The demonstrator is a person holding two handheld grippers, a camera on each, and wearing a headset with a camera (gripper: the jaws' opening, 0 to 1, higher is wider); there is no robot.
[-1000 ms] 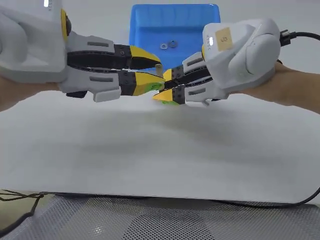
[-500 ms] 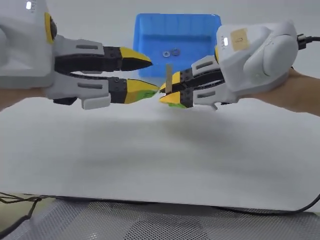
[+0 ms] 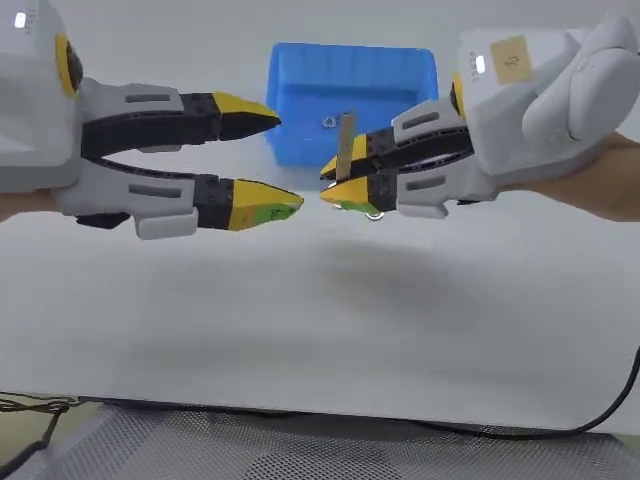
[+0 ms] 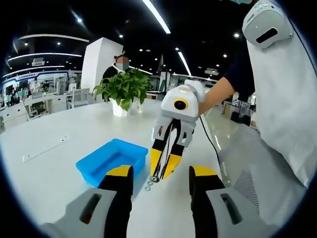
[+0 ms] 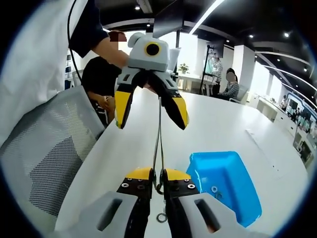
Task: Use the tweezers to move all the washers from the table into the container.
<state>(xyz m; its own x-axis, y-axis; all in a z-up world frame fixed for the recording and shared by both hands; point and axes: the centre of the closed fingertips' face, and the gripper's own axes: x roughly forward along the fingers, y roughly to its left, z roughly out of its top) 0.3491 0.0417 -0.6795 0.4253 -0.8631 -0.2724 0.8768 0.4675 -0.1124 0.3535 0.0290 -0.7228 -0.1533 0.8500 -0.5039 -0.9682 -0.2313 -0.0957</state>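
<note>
My right gripper is shut on the thin metal tweezers, which stand up out of its jaws above the white table. Facing it from the left, my left gripper is open with nothing between its yellow tips, a short gap away. In the right gripper view the tweezers run forward toward the open left gripper. A washer lies on the table just under the right gripper. The blue container stands behind both grippers, with washers inside it.
The white table stretches toward me to its front edge, where a black cable runs. Below the edge is a grey mesh chair seat. People and a potted plant are in the background.
The left gripper has opened wider and drawn back to the left, away from the tweezers. The right gripper keeps hold of them, and they now stand more upright.
</note>
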